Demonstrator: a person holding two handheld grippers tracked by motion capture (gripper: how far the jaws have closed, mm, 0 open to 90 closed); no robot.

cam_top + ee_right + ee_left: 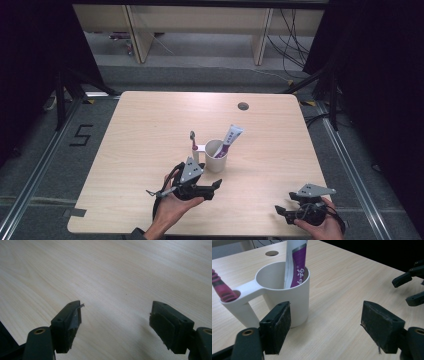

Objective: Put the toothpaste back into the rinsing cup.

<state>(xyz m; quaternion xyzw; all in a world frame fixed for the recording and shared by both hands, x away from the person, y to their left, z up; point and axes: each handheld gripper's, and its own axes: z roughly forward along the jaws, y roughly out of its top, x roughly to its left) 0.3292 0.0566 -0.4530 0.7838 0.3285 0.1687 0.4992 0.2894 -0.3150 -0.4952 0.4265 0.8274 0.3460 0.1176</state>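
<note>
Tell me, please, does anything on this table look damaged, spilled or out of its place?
Nothing stands out. The white cup stands upright on the table, with the toothpaste tube leaning inside it and the toothbrush in its side holder. Both the left gripper and the right gripper are open and hold nothing.

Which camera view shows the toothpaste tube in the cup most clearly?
The left gripper view: the toothpaste tube is close and large there, standing in the white cup, its purple label visible. The high view shows the tube small and distant, leaning out of the cup. The right gripper view faces bare table.
</note>
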